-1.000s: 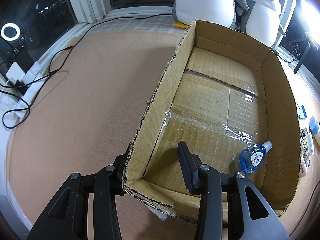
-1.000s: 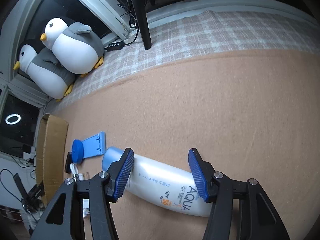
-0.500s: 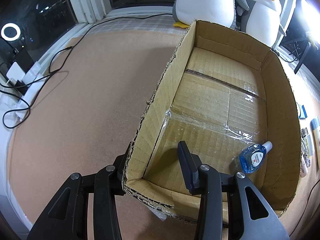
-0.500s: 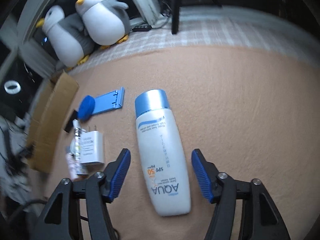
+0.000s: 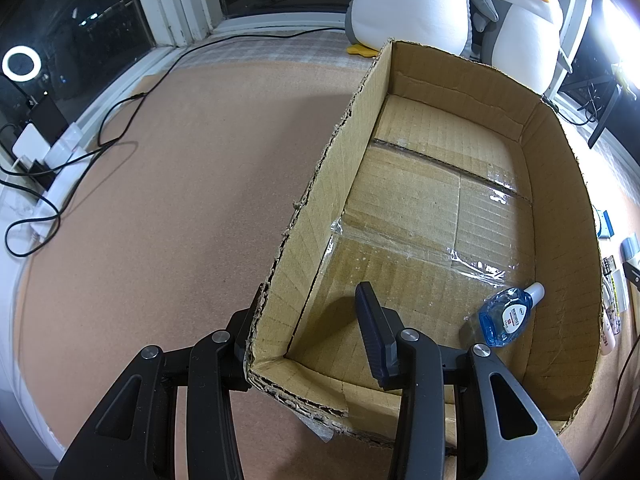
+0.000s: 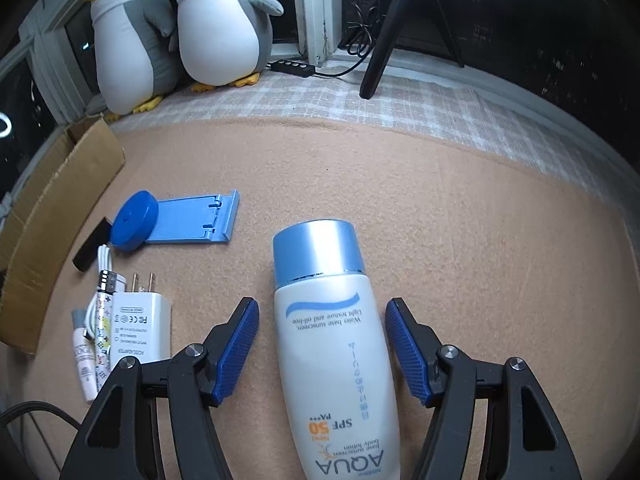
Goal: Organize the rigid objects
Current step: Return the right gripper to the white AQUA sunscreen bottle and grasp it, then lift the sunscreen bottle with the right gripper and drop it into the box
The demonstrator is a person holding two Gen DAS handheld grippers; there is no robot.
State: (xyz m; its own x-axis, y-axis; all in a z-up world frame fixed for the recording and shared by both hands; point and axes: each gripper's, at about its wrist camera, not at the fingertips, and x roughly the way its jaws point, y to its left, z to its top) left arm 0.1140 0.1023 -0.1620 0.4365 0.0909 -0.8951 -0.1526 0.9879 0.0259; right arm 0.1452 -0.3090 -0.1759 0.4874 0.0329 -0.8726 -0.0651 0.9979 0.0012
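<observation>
A white sunscreen bottle (image 6: pixel 332 340) with a blue cap lies flat on the tan mat, cap pointing away. My right gripper (image 6: pixel 322 304) is open and straddles it, and both blue pads stand clear of its sides. A cardboard box (image 5: pixel 328 168) fills the left wrist view, with a small blue clear bottle (image 5: pixel 508 316) lying in its near right corner. My left gripper (image 5: pixel 308 312) is shut on the box's near left corner, one finger inside and the other hidden outside the wall.
Left of the sunscreen lie a blue phone stand (image 6: pixel 188 220), a white charger (image 6: pixel 138 328), a patterned stick (image 6: pixel 102 320), a small tube (image 6: pixel 84 360) and a black block (image 6: pixel 90 248). Two plush penguins (image 6: pixel 216 28) sit behind. A tripod leg (image 6: pixel 384 40) stands at the back. Cables (image 5: pixel 60 168) trail left.
My right gripper has rolled and shifted, so the sunscreen bottle that lay crosswise under the fingers now runs lengthwise between them. The left gripper and box have not moved.
</observation>
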